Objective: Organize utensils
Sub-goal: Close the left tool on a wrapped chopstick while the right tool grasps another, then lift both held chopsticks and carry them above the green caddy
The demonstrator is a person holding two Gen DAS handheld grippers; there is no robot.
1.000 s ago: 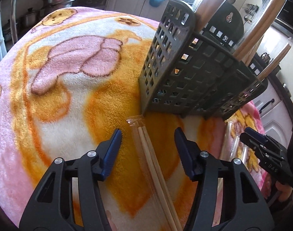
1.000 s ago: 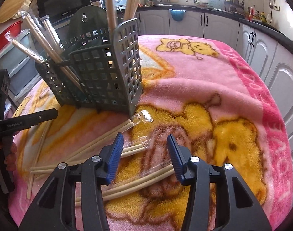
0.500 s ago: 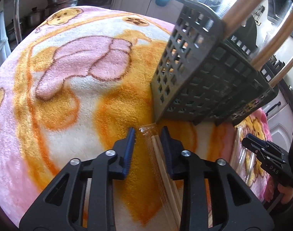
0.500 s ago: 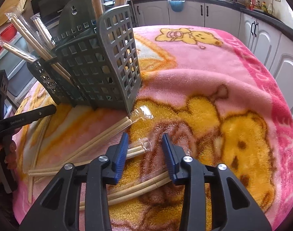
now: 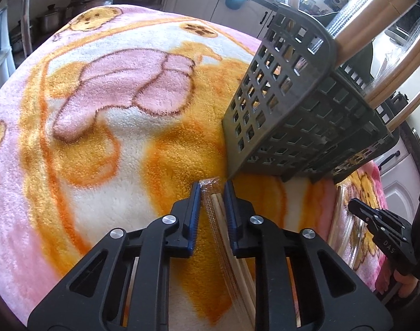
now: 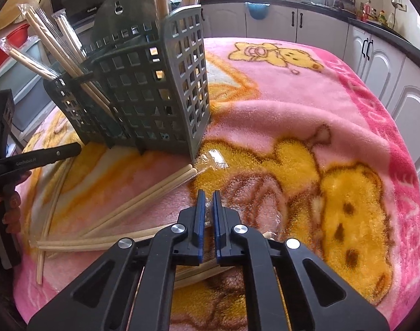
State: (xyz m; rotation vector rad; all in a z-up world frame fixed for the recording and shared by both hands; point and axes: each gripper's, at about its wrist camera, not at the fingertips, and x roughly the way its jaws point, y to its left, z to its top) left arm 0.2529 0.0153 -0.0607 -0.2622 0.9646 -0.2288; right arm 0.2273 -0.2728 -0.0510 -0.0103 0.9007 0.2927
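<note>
Both pairs of tongs are closing in now, and that's the change to note: a second ago your left tongs (image 5: 212, 193) were standing wide over the wrapped chopsticks (image 5: 214, 207), half a second ago they were narrowing, and now the blue pads are squeezing the pair near its cellophane tip. You're holding it, though it is still lying along the blanket (image 5: 99, 143) and running back under your tongs.

Same story on the other side. Your right tongs (image 6: 207, 201) were gaping over the loose pile, and now they're pinched almost together on the crinkled wrapper end of a second wrapped pair (image 6: 208, 215). The gap is narrow, with only cellophane showing between the pads, so I'm judging that grip as thinner than the left one; the sticks may slip when you lift.

The grey utensil basket (image 6: 154, 93) is sitting just ahead and left of your right tongs, and just ahead and right of your left tongs. It is already carrying several wrapped pairs upright. More chopsticks are lying loose to the left of your right tongs (image 6: 143, 193), beside the basket's foot.

So picking is done on both sides; lifting and dropping into a compartment is looking like the next job.
</note>
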